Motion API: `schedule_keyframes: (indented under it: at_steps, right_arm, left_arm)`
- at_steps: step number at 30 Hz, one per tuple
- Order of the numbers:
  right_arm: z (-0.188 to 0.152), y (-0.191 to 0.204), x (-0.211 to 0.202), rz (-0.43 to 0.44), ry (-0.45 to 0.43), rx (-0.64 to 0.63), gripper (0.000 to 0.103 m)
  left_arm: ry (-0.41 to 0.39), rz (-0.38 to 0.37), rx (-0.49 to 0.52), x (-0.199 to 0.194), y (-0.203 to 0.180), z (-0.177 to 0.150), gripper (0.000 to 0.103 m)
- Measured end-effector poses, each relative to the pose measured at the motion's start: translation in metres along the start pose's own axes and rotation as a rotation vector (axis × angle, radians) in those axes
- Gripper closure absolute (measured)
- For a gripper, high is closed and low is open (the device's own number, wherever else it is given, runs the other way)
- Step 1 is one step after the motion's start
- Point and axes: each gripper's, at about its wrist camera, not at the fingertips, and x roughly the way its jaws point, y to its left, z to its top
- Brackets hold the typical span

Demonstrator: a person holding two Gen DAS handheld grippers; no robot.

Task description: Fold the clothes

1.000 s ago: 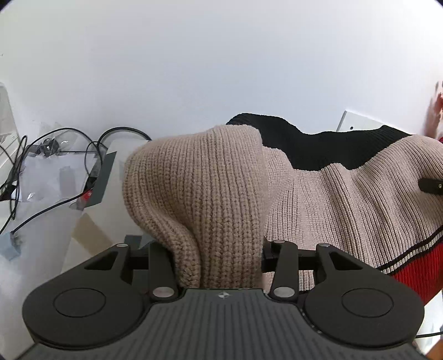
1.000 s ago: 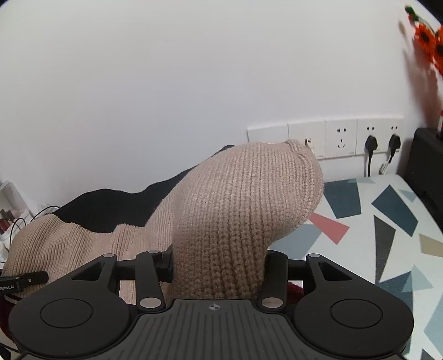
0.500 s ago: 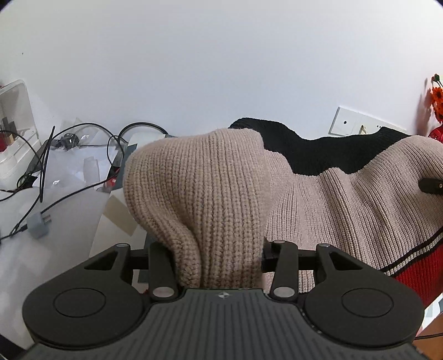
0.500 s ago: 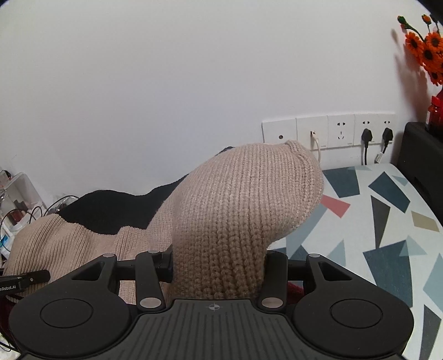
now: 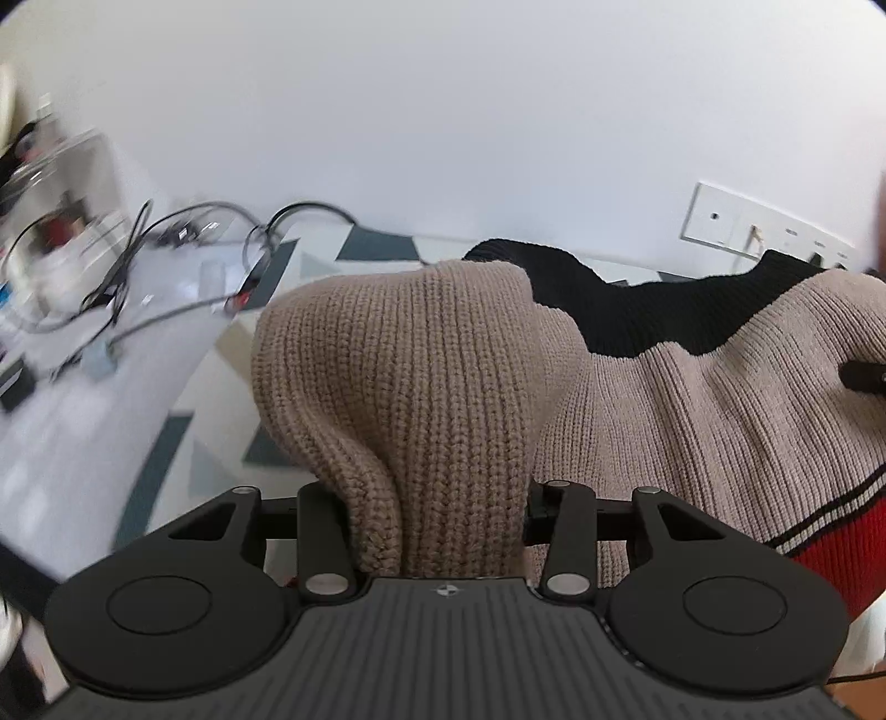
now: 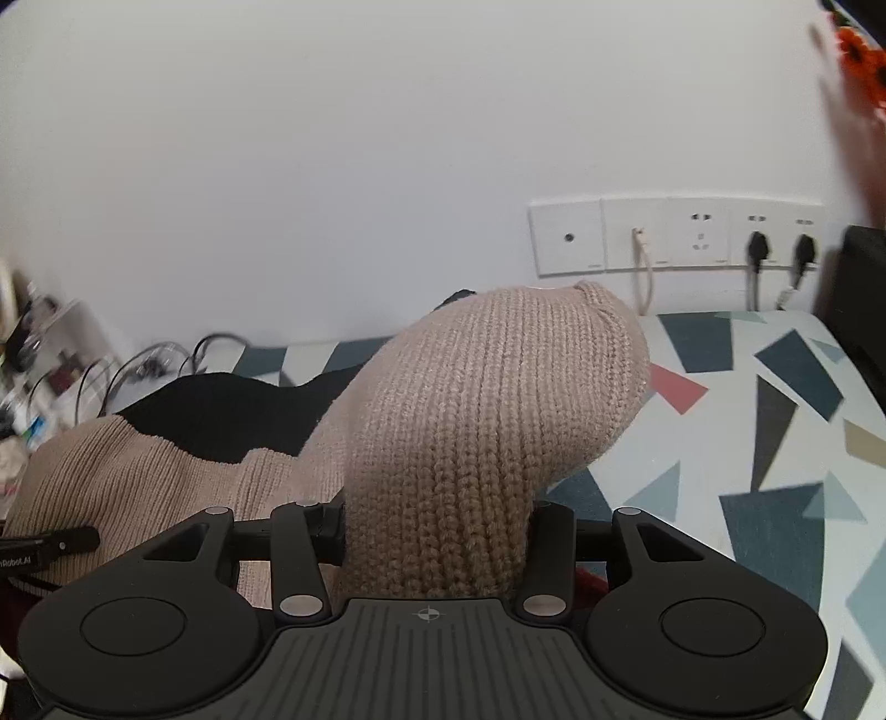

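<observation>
A beige knit sweater [image 5: 692, 421] with a black band and a red striped part lies spread between my two grippers over the patterned table [image 6: 775, 443]. My left gripper [image 5: 437, 498] is shut on a bunched beige fold that rises up and hides its fingertips. In the right wrist view the sweater [image 6: 166, 471] trails off to the left. My right gripper [image 6: 437, 526] is shut on another beige fold, which drapes forward over its fingers. Each view catches a black tip of the other gripper at its edge.
Tangled black cables [image 5: 166, 260] and a clear box [image 5: 55, 183] clutter the table's left end. A row of wall sockets [image 6: 675, 235] with plugs lines the white wall. A black box [image 6: 864, 288] and orange flowers [image 6: 858, 50] stand at the far right.
Both grippers have drawn back from the wall with the sweater folds still pinched, so more tabletop shows ahead. The left view is now blurred by motion.
</observation>
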Motion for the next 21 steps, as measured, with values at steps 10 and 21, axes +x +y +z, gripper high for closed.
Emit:
schedule_keyframes:
  at_steps: [10, 21]
  right_arm:
    - [0.024, -0.015, 0.012, 0.195, 0.058, -0.199, 0.062]
    - [0.027, 0.127, 0.018, 0.535, 0.082, -0.418, 0.062]
  left_arm:
    - [-0.027, 0.172, -0.234, -0.059, -0.017, -0.045, 0.060]
    - [-0.103, 0.446, -0.494, -0.177, 0.075, -0.095, 0.060]
